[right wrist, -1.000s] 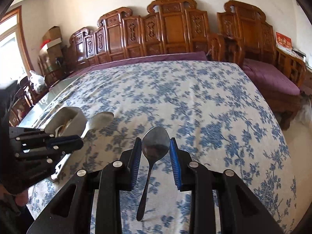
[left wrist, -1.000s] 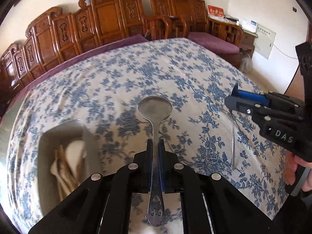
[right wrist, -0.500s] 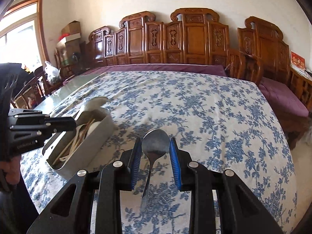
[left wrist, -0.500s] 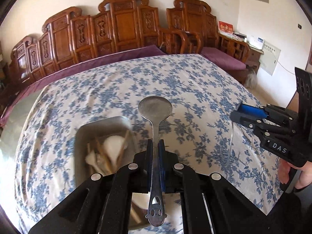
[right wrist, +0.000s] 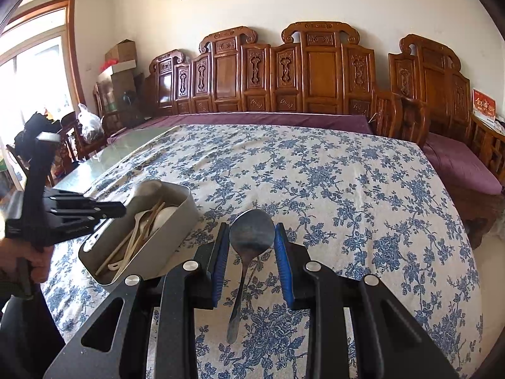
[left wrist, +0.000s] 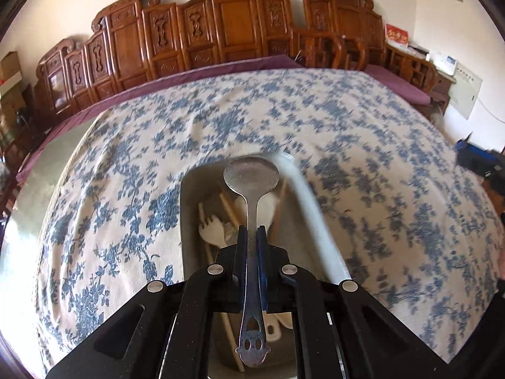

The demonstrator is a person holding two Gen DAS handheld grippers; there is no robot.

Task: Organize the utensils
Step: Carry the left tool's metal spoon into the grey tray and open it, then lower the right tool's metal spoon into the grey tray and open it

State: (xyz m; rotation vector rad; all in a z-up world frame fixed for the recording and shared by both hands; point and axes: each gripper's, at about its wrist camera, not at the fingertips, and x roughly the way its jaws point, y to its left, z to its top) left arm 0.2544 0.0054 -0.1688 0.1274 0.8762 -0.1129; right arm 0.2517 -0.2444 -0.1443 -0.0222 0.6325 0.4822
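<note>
Left claw (left wrist: 252, 237) is pinching a metal spoon (left wrist: 251, 183) by the handle, pads pressed tight on it, bowl sticking out forward, cut-out handle end trailing back between the arms. It's hanging directly over the grey tin (left wrist: 189, 208); the spoon bowl is sitting above the tin's far end. Below the claw, inside the tin: a pale plastic fork (left wrist: 213, 229), chopsticks (left wrist: 230, 210) and other cream-coloured utensils, partly hidden by the claw body. Tin's right rim is motion-blurred.

Right claw (right wrist: 251, 252) is standing spread, gripping nothing. A second metal spoon (right wrist: 249, 243) is lying on the floral cloth (right wrist: 331, 189) between the blue pads (right wrist: 221, 252), bowl forward, handle running back toward the camera. Can't tell if either pad is touching the bowl; both look just beside it.

From the right claw, the tin (right wrist: 176, 224) is sitting forward-left on the bench, near, with the left claw (right wrist: 121, 209) just over its left rim. Carved wooden seating (right wrist: 315, 72) is standing beyond the bench's far edge.
</note>
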